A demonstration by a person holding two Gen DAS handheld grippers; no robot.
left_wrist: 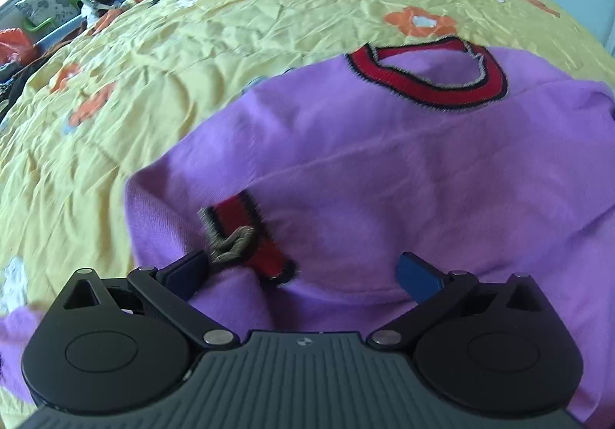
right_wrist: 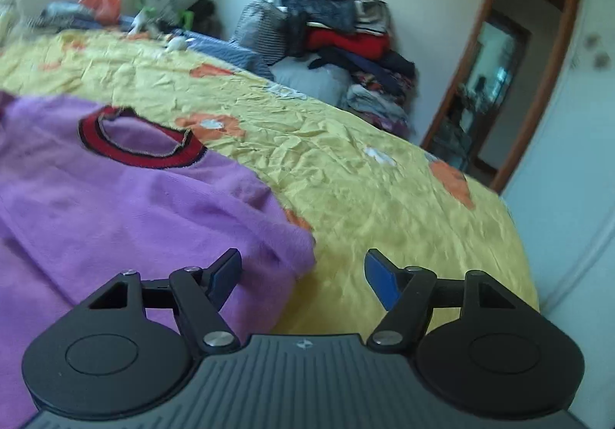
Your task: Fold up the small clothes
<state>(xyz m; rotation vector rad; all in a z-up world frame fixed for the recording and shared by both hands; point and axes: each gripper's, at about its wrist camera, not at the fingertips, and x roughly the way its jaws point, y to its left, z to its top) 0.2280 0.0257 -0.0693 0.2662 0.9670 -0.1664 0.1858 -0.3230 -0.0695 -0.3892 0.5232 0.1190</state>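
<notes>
Purple knit sweater (left_wrist: pixel 384 168), red collar (left_wrist: pixel 434 83), sleeve folded inward; left claw (left_wrist: pixel 303 271), right claw (right_wrist: pixel 303 275) spread, empty.

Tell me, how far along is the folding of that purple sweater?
Early on. The purple sweater lies on the yellow floral bedspread, one red-trimmed cuff folded in over its body. Both the left hand-held gripper and right hand-held gripper are open, gripping nothing. The remaining folds are left.
</notes>
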